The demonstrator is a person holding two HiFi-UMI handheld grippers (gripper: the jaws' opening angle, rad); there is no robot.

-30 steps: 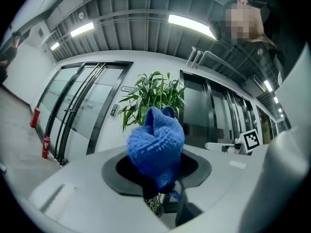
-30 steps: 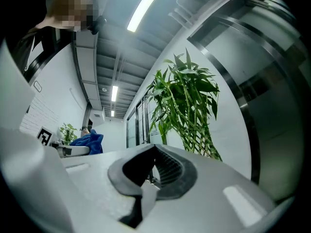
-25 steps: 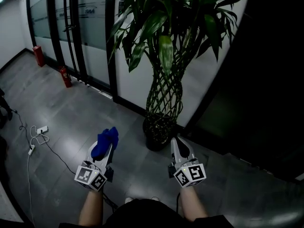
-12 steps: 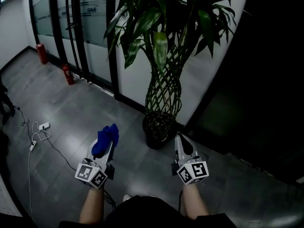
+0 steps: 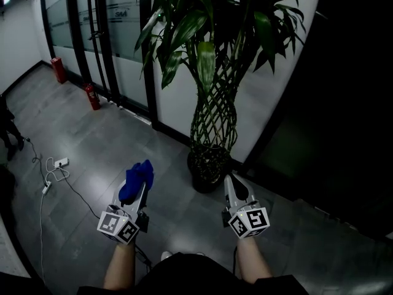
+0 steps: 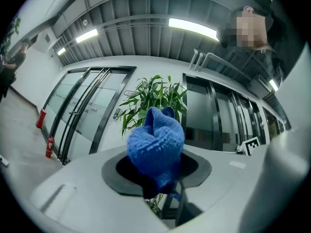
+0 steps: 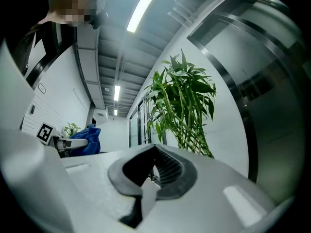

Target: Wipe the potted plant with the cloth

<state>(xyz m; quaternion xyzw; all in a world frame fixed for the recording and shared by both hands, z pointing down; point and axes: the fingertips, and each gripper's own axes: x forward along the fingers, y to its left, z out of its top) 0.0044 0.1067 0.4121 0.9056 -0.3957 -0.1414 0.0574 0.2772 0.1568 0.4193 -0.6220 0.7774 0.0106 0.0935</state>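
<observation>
Grey tiled floor [image 5: 92,140]; a white power strip [image 5: 60,163] and its cable lie far left. Two red extinguishers [image 5: 92,97] stand by the glass doors [image 5: 116,42]. Left gripper [image 5: 140,188] is clamped on the blue cloth [image 5: 136,181], apart from the plant. Potted plant [image 5: 212,103] stands on the floor against the white wall. Right gripper [image 5: 232,186]: jaws together, empty, near the pot. Dark panel [image 5: 344,103] at right.

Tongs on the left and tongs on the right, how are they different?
The left tongs are shut on a blue cloth; the right tongs are shut on nothing. The left tongs look farther from the potted plant than the right tongs. Both point toward it.
</observation>
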